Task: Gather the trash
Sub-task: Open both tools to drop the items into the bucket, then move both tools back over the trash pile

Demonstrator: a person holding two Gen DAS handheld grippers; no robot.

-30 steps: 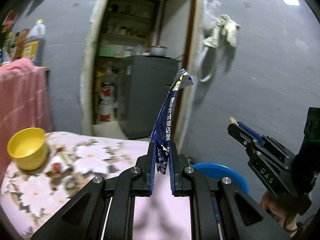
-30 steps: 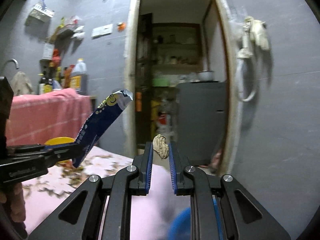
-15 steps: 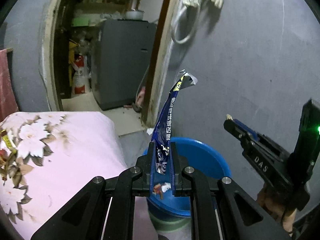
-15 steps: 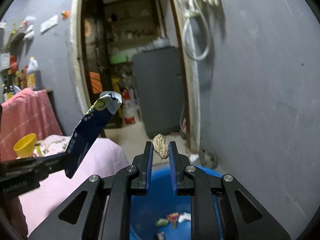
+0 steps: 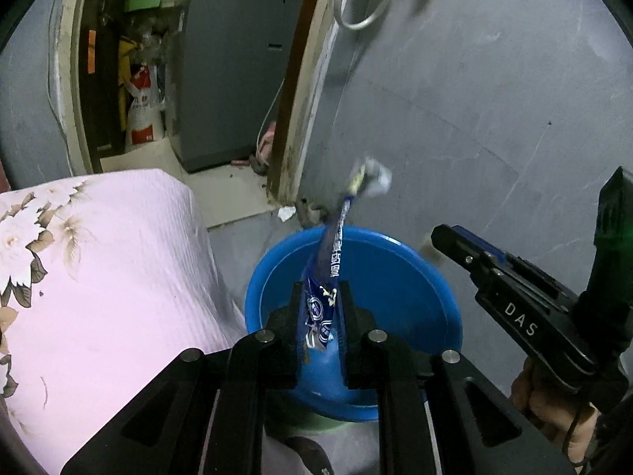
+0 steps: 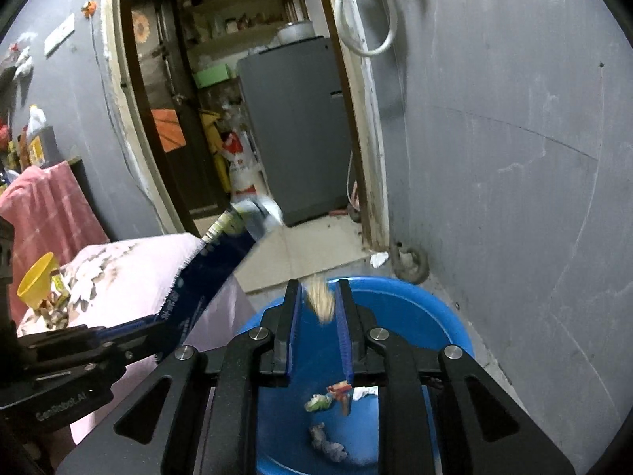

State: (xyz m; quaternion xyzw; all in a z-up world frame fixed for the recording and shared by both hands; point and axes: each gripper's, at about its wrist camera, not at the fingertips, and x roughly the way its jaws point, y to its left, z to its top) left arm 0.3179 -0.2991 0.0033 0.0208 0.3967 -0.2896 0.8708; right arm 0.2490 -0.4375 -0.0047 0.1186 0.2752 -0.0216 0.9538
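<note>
Both tools now over blue basin (image 6: 435, 316), up from worktop level. Left tool (image 5: 321, 308) opening, wrapper (image 5: 330, 261) btwn pads; right tool (image 6: 318, 308) opening, peanut shell (image 6: 321, 301) dropping. Deposit underway.
</note>
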